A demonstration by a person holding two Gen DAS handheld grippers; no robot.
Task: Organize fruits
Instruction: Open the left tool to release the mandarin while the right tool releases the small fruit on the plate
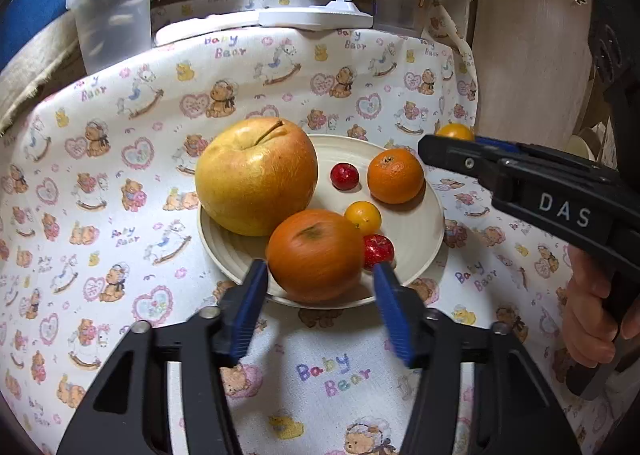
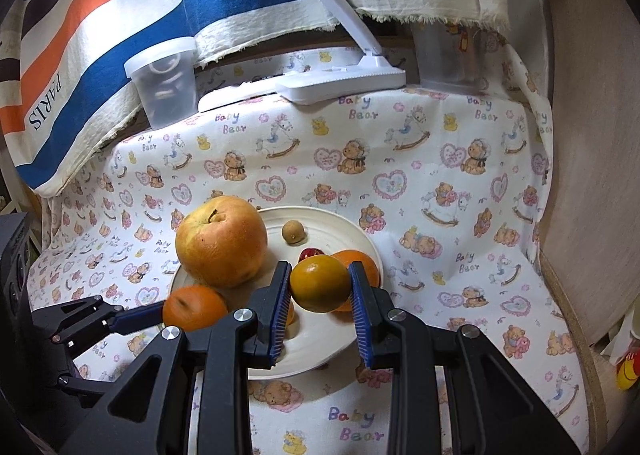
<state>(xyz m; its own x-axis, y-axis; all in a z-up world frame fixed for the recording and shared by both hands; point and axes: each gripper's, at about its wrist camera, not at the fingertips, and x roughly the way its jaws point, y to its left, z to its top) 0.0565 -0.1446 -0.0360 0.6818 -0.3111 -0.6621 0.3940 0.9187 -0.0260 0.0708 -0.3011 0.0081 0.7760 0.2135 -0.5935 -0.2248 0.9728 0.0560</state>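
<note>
Here, the right gripper clamps a yellow-orange tomato above the plate; the left gripper, open, brackets a tangerine. Next: set the tomato down.

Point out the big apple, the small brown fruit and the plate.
Big apple (image 1: 256, 179), left wrist view, middle of its skin.
Small brown fruit (image 2: 293, 231), right wrist view, its centre.
Plate (image 1: 416, 239), left wrist view, bare right side.

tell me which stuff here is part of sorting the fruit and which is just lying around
Part of the job:
- plate
- big apple
- two oranges
- cherry tomatoes
- yellow tomato held in the right tool
- small brown fruit
- left tool

Lying about:
- lidded plastic tub
- white lamp
- striped cloth
</note>
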